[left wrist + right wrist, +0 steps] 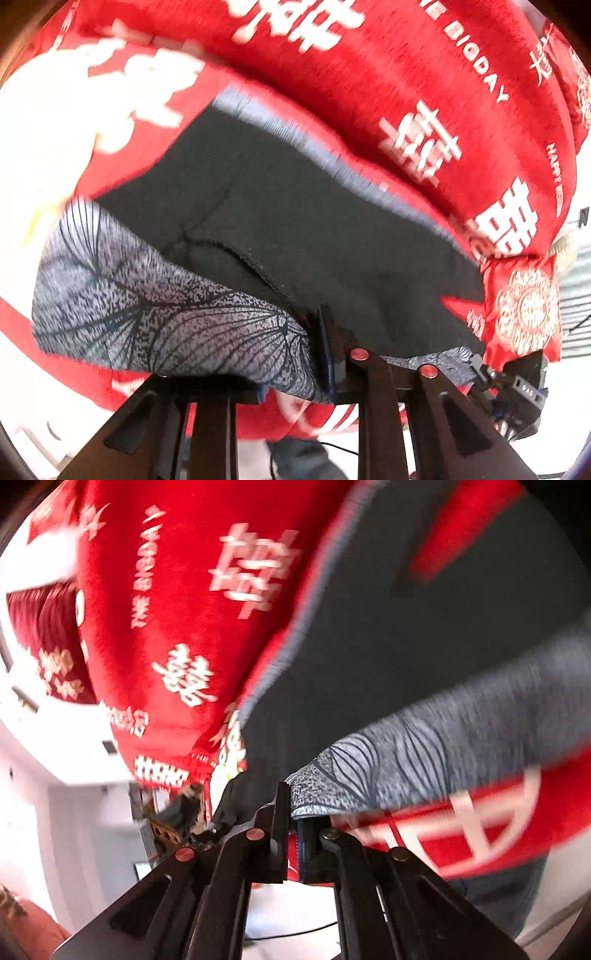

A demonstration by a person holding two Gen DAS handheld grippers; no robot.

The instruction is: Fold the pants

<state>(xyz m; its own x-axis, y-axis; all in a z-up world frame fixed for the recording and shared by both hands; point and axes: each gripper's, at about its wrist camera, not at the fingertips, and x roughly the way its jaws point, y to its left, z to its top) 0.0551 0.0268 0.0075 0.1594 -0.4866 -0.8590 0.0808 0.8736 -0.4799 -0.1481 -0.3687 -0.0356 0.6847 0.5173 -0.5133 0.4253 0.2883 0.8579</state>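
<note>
A red blanket (424, 110) printed with white characters fills most of both your views. On it lie the pants (295, 221), dark inside, grey leaf-patterned outside. Your left gripper (328, 354) has its jaws clamped on the patterned edge of the pants, lifting it off the blanket. Your right gripper (291, 834) has its jaws pinched together on another grey patterned edge. Both views are motion-blurred.

Both wrist views close above pants (295, 229)
</note>
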